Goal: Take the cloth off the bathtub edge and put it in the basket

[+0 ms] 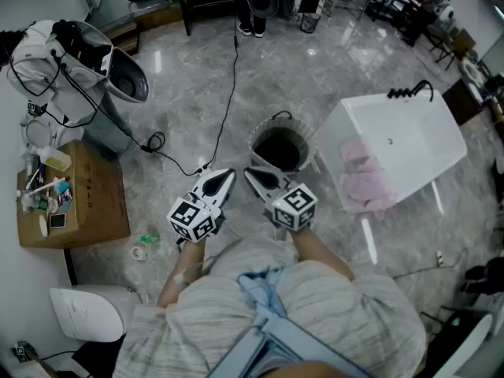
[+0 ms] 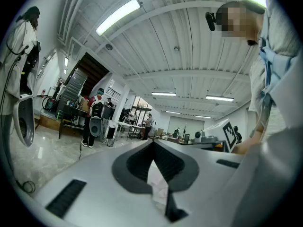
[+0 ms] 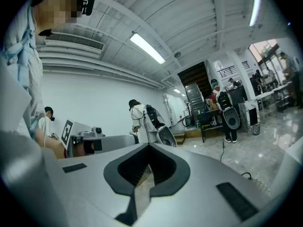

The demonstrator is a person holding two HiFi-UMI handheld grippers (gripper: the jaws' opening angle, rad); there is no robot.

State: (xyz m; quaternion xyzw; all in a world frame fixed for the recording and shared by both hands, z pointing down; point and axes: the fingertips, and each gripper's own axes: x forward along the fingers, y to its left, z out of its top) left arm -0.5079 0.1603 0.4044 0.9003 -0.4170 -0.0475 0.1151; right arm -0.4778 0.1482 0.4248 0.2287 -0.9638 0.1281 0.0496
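Left gripper point(image 1: 227, 176) and right gripper point(image 1: 253, 175), jaws clenched tip to tip, both empty, side by side above the basket point(image 1: 255, 143); pink cloth point(image 1: 362, 173) draped on bathtub point(image 1: 409, 124) edge

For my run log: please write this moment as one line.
left gripper shut, empty | right gripper shut, empty | cloth on bathtub edge | basket on floor

Glossy stone floor point(image 1: 315, 77), smooth glossy bathtub point(image 1: 417, 144), soft cloth point(image 1: 360, 170), matt wooden cabinet point(image 1: 98, 203)
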